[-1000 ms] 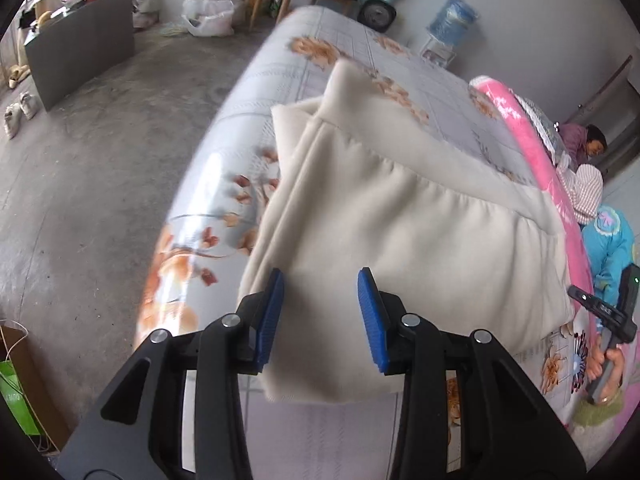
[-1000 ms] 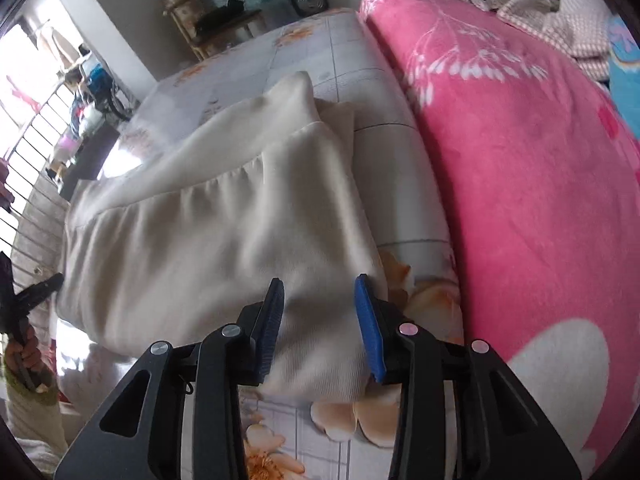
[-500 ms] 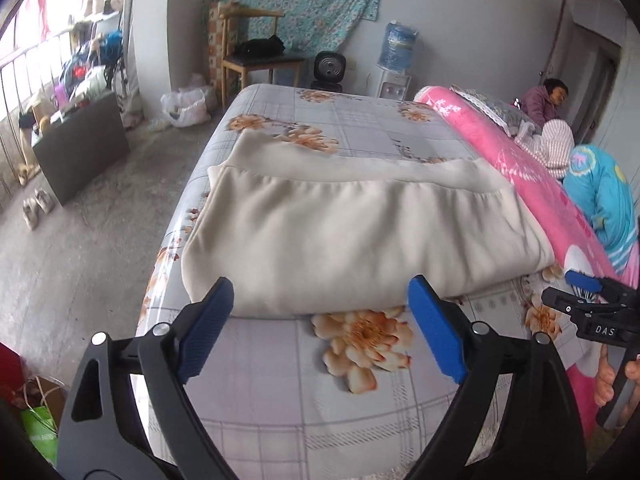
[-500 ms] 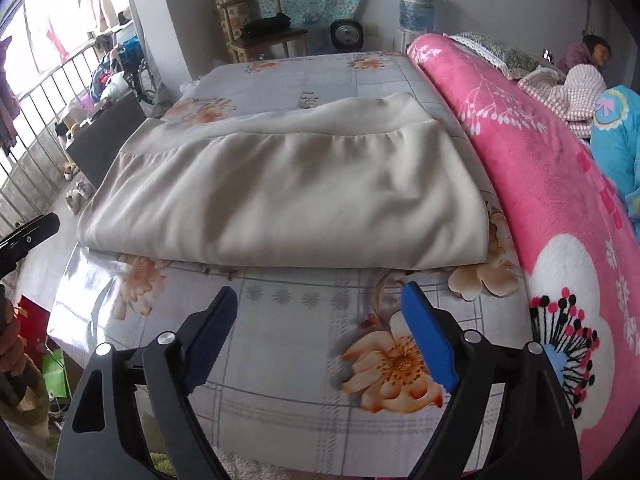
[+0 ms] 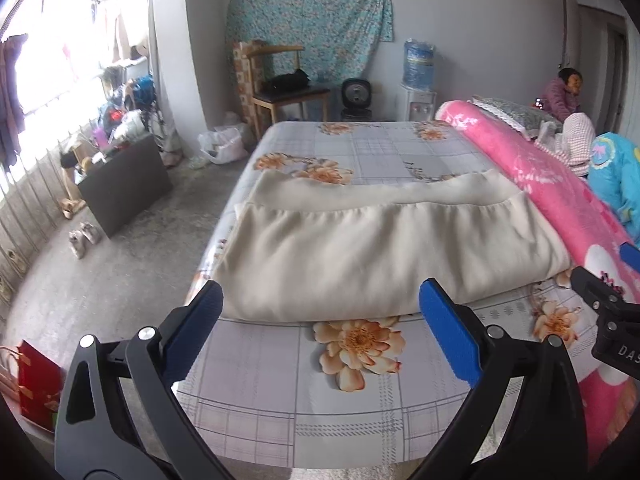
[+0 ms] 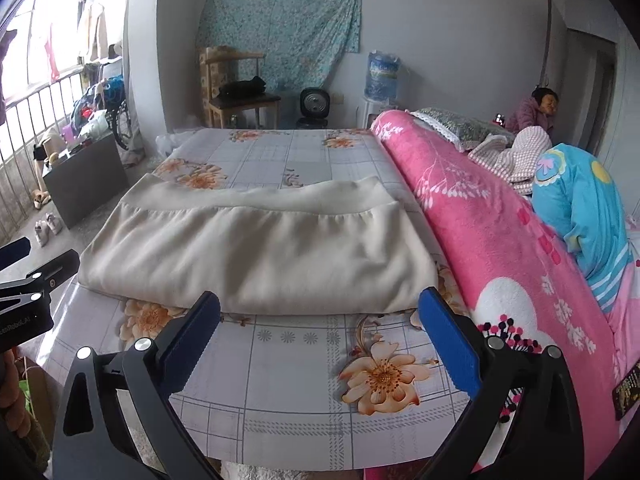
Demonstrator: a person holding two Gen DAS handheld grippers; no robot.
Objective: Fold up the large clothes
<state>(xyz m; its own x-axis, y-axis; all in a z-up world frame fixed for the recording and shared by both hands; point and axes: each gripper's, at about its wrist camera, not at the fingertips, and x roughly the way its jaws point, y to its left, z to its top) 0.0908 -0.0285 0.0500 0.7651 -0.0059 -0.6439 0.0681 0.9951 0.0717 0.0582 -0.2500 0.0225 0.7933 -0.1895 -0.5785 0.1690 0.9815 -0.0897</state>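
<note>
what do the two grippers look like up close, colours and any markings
Both match: the left gripper and right gripper have black plastic arms with triangular cut-outs, silver pivot bolts and flat blue ridged fingers. White lettering, only partly readable, marks each body where it shows in the other camera.

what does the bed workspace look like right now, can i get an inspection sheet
surface: bed sheet, grey check with orange flowers, near edge bare
job's things: cream garment lies folded flat across the bed, ribbed band on the far side
clutter: pink blanket along the right of the garment, blue bedding beyond it
grippers: left claw and right claw both wide open after just opening, nothing between the pads, short of the garment
cables: nothing seen
surroundings: wooden chair, water dispenser, dark cabinet, a person at the far right
</note>
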